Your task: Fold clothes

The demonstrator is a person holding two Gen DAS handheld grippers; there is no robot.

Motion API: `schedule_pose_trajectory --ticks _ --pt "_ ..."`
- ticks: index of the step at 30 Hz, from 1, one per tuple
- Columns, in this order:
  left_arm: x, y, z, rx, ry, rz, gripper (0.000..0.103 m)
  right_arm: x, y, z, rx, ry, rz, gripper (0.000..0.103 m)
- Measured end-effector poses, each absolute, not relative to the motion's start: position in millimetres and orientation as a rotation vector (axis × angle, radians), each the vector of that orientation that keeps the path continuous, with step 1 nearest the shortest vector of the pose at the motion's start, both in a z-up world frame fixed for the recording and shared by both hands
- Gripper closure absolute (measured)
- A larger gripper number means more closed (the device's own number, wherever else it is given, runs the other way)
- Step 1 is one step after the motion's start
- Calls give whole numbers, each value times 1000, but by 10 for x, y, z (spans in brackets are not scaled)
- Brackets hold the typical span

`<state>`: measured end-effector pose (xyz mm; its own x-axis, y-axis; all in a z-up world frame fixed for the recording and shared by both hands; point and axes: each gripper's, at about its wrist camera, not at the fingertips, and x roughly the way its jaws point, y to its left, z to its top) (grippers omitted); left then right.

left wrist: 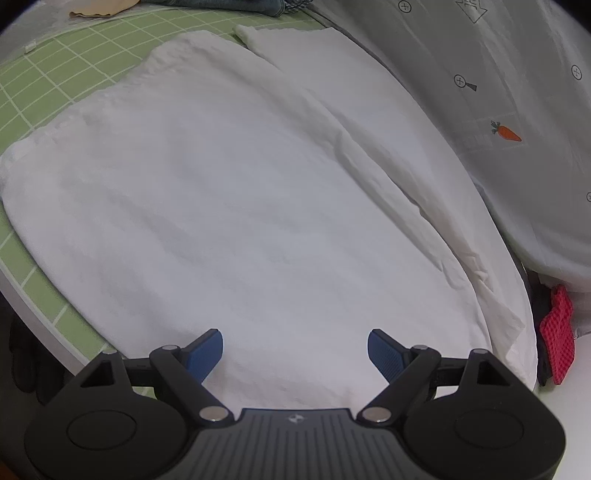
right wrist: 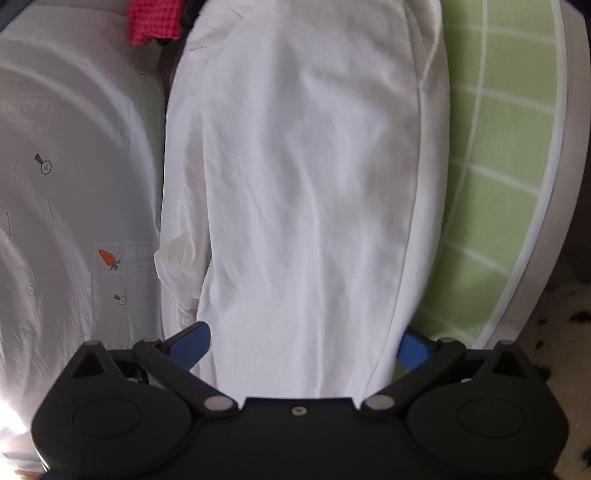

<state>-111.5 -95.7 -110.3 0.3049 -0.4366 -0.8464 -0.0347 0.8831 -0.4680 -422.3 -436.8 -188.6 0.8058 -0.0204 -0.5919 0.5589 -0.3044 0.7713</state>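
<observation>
A plain white garment lies folded lengthwise on the green gridded mat, with one side panel folded over along a diagonal crease. My left gripper is open and empty over the garment's near end. In the right wrist view the same white garment runs away from me as a long strip. My right gripper is open with its blue fingers standing either side of the garment's near end; the cloth lies between the jaws.
A white printed garment with a small carrot motif lies beside the folded one; it also shows in the right wrist view. A red checked cloth sits at its end. Denim and beige clothes lie at the far edge. The mat's white border marks the table edge.
</observation>
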Motion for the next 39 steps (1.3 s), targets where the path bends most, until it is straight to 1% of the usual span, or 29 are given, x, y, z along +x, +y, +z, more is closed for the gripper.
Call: schedule_pose_trajectory --ticks 1,3,4,6,7,8,10,11,12,13,14,17,19,24,31,39 --pt "-1100 -944 -1107 -442 1244 -280 17 -4189 -4338 -1933 1863 412 -592 1" --pt "-1073 -908 -1116 -444 1246 -277 17 -4092 -4294 -1946 1889 425 -591 11" --pt "-1062 -876 -1120 -449 1245 -273 17 -4042 -4272 -1947 1896 432 -592 14" --pt "-1045 -796 -1124 -466 1241 -259 17 -3941 -4279 -1920 1895 443 -603 26" --pt "-1038 -752 -1125 -478 1239 -250 17 -3910 -4272 -1900 1903 429 -612 28" --pt "-1036 -708 -1132 -496 1238 -241 17 -3885 -4271 -1900 1929 397 -616 33" --pt "-1040 -621 -1155 -540 1239 -223 17 -3842 -4261 -1914 1998 316 -615 47" --pt "-1042 -578 -1166 -562 1239 -213 17 -3816 -4251 -1923 2033 272 -604 58" --pt "-1043 -535 -1177 -584 1239 -204 17 -3825 -4256 -1904 2052 240 -597 73" --pt "-1049 -501 -1192 -607 1240 -196 17 -3793 -4261 -1868 2044 232 -601 83" --pt "-1058 -475 -1210 -630 1242 -188 17 -3748 -4265 -1829 2031 231 -607 96" --pt "-1089 -446 -1247 -663 1247 -174 17 -3630 -4272 -1727 2023 179 -591 99" --pt "-1114 -451 -1264 -673 1248 -168 17 -3557 -4297 -1657 2028 137 -559 99" --pt "-1178 -491 -1313 -744 1258 -165 17 -3420 -4426 -1560 2021 120 -533 99" --pt "-1349 -549 -1331 -831 1265 -165 17 -3398 -4584 -1534 2031 143 -522 99" --pt "-1481 -725 -1525 -976 1275 -163 17 -3423 -4716 -1439 2045 181 -485 99"
